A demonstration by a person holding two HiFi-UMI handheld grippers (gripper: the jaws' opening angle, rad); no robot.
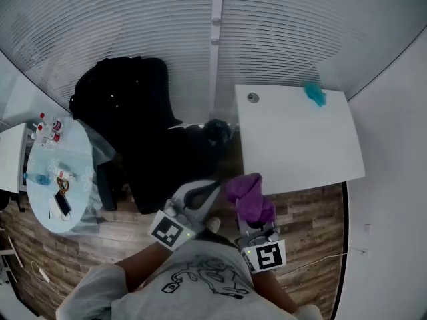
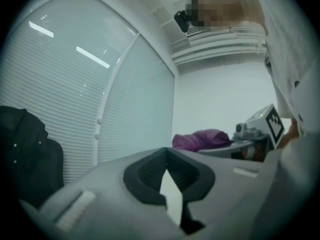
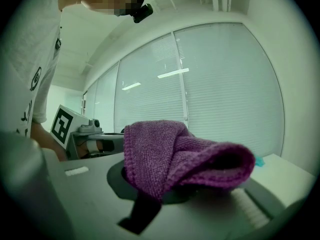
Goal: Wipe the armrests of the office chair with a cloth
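Head view, room: closed blinds (image 1: 133, 32) run along the far side, above a wood floor (image 1: 313, 209).
Head view, desk: the white desk (image 1: 293, 145) stands on the right with its far edge at the blinds. A teal item (image 1: 313, 93) lies at its far right corner.
Head view, chair: the black chair (image 1: 133, 125) stands left of the desk, its back toward the blinds.
Head view, round table: the glass table (image 1: 77, 152) is at the left edge of the picture. A phone (image 1: 62, 204) lies near its near edge.
Head view, containers: small bottles (image 1: 47, 129) stand at the table's far edge. I cannot tell what is in them.
Head view, cloth: the purple cloth (image 1: 247, 192) is off the desk's near left corner, beside the chair's seat, in the right gripper (image 1: 253, 220).
Left gripper view: the left gripper (image 2: 166, 153) has its pads meeting at the tips, with nothing between them. The cloth shows beyond it.
Right gripper view: the jaws are clamped on the cloth, which is bunched and drapes over them.
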